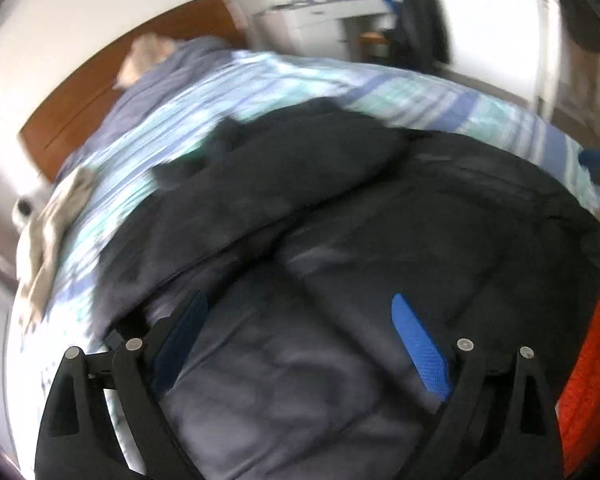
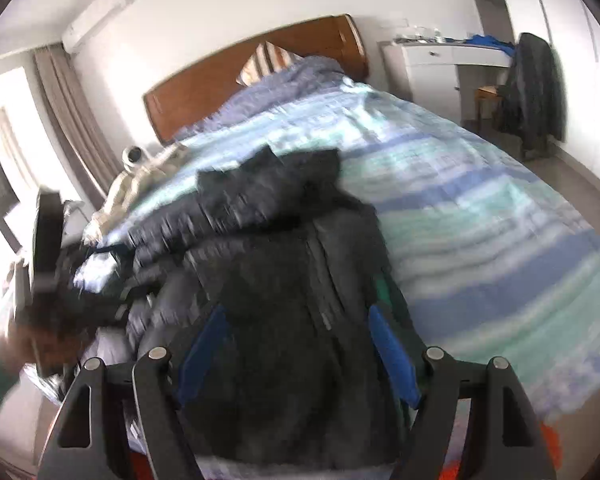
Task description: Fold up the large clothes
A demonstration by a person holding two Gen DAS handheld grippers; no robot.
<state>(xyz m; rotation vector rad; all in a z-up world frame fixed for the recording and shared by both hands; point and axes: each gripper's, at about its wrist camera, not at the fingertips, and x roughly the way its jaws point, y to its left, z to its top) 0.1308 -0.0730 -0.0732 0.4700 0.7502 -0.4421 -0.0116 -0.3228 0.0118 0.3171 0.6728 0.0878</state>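
Left wrist view, item one: large black quilted puffer jacket (image 1: 340,208), lying on the bed, bunched, one sleeve folded up across the body toward the headboard. Same jacket in the right wrist view (image 2: 284,280), front zip running down its middle, collar end toward the headboard.

Item two: my left hand-held gripper (image 1: 300,344), jaws spread wide over the jacket's lower panel, nothing between the blue pads (image 1: 420,352); no fabric held.

Item three: my right hand-held gripper (image 2: 300,352), jaws standing well apart with the jacket's hem region between them. Blur keeps me from telling whether the pads press on the cloth.

Item four: striped blue, teal and white bedspread (image 2: 480,220) under the jacket; brown wooden headboard (image 2: 228,84); beige crumpled garment (image 1: 56,232) near the bed's far edge; white dresser (image 2: 432,64) with a dark coat on a chair (image 2: 536,88) beside it.

Handling note, as I judge it: the step in hand is re-gripping for the next fold. I would take both hem corners through a single layer only, lift evenly, and lay the lower half flat toward the collar, keeping the zip line straight so the padding does not slump sideways.
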